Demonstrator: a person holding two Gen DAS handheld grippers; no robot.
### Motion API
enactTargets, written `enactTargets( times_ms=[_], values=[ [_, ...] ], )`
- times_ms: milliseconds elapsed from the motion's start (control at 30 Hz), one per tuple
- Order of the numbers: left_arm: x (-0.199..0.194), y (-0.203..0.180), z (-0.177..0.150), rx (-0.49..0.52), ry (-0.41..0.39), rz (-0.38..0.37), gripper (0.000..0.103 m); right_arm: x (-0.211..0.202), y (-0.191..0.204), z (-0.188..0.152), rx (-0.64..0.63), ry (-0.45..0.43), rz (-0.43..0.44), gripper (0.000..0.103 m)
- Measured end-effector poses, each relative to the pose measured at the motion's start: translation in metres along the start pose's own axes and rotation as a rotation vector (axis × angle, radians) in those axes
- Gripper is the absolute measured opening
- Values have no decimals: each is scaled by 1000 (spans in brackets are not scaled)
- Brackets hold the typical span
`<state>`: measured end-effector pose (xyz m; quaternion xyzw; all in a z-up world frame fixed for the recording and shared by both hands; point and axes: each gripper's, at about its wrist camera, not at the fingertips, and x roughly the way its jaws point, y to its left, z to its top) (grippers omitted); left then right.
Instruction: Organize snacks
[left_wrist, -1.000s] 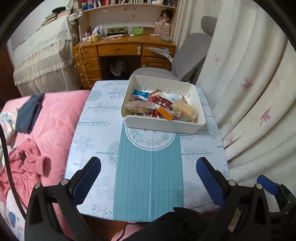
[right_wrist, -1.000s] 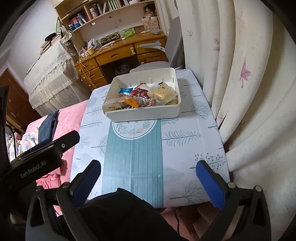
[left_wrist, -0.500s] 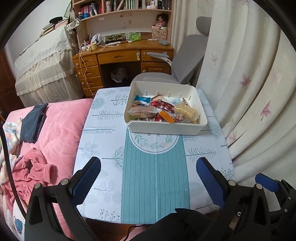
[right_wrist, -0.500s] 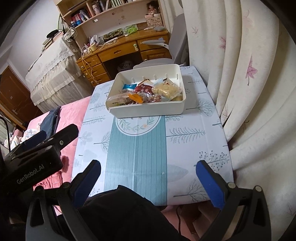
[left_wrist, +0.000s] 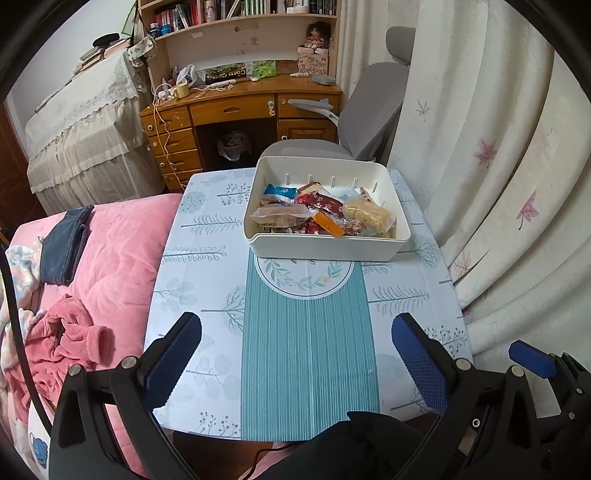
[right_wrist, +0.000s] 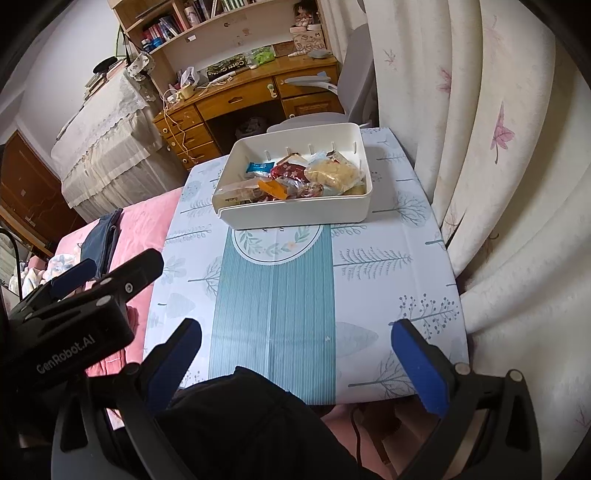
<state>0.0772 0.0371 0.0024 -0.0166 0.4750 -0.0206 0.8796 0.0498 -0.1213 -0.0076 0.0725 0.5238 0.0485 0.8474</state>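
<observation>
The white rectangular plastic bin (left_wrist: 327, 245) is sitting at the far end of the small table w/ the tree-print blue-and-teal cloth (left_wrist: 306, 343), its near wall just over the cloth's round leaf emblem. All the wrapped snacks (left_wrist: 321, 214) are lying inside the bin, piled loosely: a blue packet (left_wrist: 279, 192) twd the far-left corner, a dark red starred wrapper (left_wrist: 322, 202) mid-bin, an orange bar (left_wrist: 326, 224) by the near wall, a clear bag of pale yellow noodle-like stuff (left_wrist: 368, 215) on the bin's right side. Nothing is lying on the cloth outside the bin.

The left claw (left_wrist: 299, 363) is hanging wide open and empty, well short of the bin, over the near edge of the table. The right claw (right_wrist: 295, 365) is likewise gaping, holding nothing, on the same near side of the bin; the other unit's black body is showing at its left.

Prob. both are hanging back and spread to keep the bin in clear view; judging by the pile, either sorting hasn't begun or collecting is done, can't tell which.
</observation>
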Motion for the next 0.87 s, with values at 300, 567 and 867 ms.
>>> enactTargets(
  times_ms=[300, 567, 867],
  values=[
    [0, -1, 1, 3, 0, -3, 102, 1, -4, -1, 3, 6, -1, 103],
    [-1, -5, 1, 9, 2, -8, 102, 2, -6, -2, 5, 11, -4, 103],
    [-1, -6, 0, 11, 3, -7, 102, 3, -10, -5, 10, 22, -5, 103]
  ],
)
